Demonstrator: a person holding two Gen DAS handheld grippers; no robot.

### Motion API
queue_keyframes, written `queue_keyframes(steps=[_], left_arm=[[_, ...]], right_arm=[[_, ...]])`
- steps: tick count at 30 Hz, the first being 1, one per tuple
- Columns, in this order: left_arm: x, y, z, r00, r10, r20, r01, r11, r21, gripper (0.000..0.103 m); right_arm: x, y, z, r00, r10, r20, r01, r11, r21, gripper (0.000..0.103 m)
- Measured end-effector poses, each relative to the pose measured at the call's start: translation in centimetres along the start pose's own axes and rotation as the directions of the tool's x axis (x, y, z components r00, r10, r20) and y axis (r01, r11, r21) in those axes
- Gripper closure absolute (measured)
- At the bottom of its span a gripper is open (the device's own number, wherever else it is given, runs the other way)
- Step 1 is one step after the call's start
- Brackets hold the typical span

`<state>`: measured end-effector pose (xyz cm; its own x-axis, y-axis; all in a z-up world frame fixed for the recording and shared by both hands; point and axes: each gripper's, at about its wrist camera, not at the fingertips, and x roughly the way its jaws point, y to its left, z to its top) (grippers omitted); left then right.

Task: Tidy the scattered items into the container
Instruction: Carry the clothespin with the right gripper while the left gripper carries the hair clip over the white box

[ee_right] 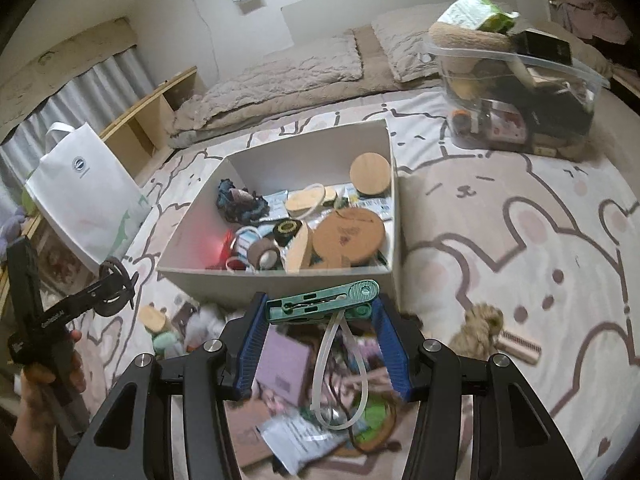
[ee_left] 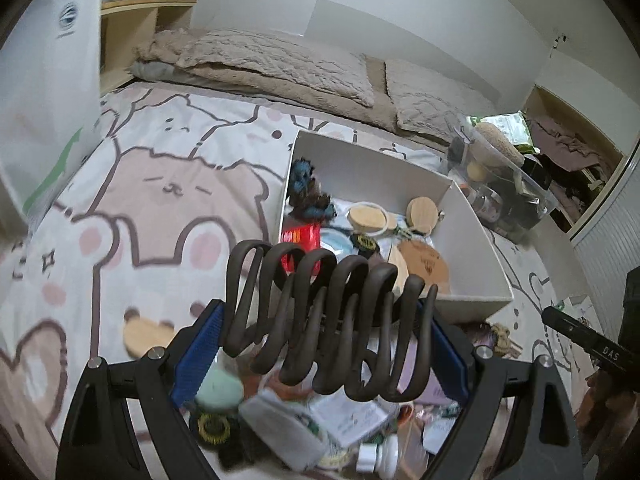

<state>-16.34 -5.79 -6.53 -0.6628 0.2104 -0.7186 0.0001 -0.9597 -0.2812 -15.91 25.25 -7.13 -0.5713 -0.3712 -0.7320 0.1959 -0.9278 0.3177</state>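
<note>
I am in the carry step: both grippers are loaded and positioned just short of the white box [ee_right: 280,168], which sits on the cartoon-print bedspread [ee_left: 140,200] with its near wall facing me and already holds round wooden lids, a cork disc, scrunchies and a red packet. I judge the task to be well along but unfinished, since a heap of loose items [ee_right: 320,400] lies on the bedspread directly below both grippers, and a knotted rope toy [ee_right: 480,328] and a small wooden comb [ee_right: 520,348] lie off to the right of it. The next move calls for carrying each load over the near wall until it is above the box interior, then parting the fingers to drop it; releasing too early would land the load back on the heap. The left gripper [ee_left: 324,340] tilts downward toward the box, its blue pads set wide and clamped on the two ends of a large dark claw hair clip [ee_left: 328,320]. The right gripper [ee_right: 322,312] tilts likewise, its pads closer together and clamped on a green clip [ee_right: 324,300], from which a white loop [ee_right: 340,380] hangs.
</note>
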Motion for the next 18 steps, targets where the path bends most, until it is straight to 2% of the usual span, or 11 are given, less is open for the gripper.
queue_keyframes(steps=[13, 18], left_arm=[[3.8, -0.8, 8.0, 0.999, -0.047, -0.012, 0.047, 0.999, 0.011, 0.01], [5.6, -1.1, 10.5, 0.999, -0.023, -0.036, 0.024, 0.999, 0.032, 0.01]], right_arm=[[5.6, 0.9, 7.8, 0.999, -0.016, -0.048, 0.017, 0.999, 0.028, 0.05], [8.4, 1.2, 10.9, 0.997, -0.029, -0.071, 0.032, 0.999, 0.036, 0.05]])
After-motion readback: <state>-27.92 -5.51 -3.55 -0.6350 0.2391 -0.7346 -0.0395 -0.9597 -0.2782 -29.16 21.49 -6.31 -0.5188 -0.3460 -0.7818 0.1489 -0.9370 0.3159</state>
